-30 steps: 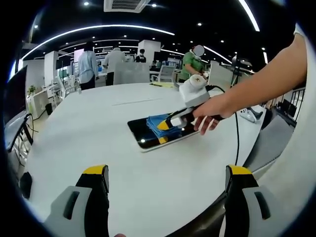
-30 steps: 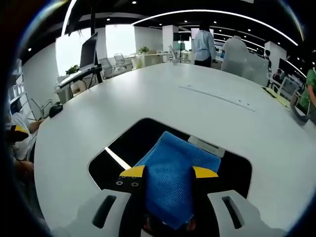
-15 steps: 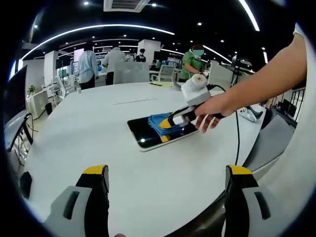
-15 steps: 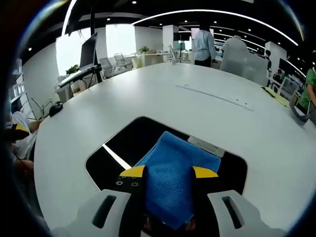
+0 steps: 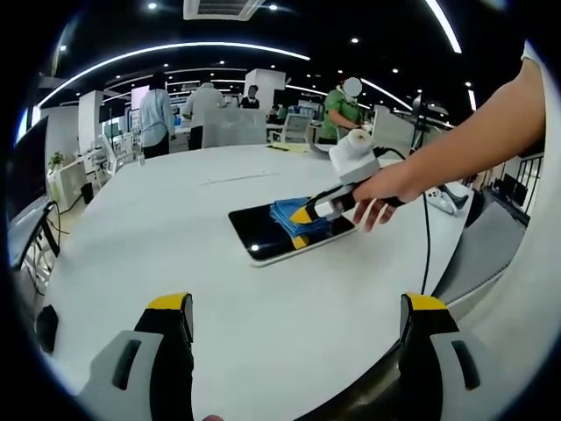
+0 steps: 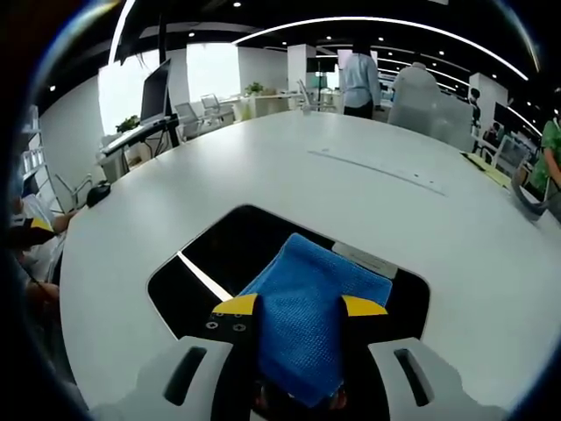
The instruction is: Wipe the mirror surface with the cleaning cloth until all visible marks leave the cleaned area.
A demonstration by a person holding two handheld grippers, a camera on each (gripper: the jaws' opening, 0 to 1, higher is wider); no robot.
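A dark rectangular mirror [image 5: 267, 235] [image 6: 228, 259] lies flat on the white round table [image 5: 175, 228]. On its right part rests a folded blue cleaning cloth [image 5: 294, 216] [image 6: 307, 316]. My right gripper [image 6: 298, 307] [image 5: 304, 225] is shut on the cloth and presses it onto the mirror, held by a person's hand [image 5: 386, 189]. My left gripper [image 5: 294, 311] hovers open over the near table edge, well short of the mirror, with nothing between its fingers. A bright light streak reflects on the mirror [image 6: 202, 279].
The white table stretches far around the mirror [image 6: 394, 193]. People stand at desks [image 5: 158, 118] beyond the far edge. A cable [image 5: 427, 254] hangs from the right gripper past the table's right edge. A monitor and chairs [image 6: 162, 96] stand at the left.
The right gripper has slid the cloth a little to the right along the mirror, baring more dark glass on the left. The left gripper has stayed in place.
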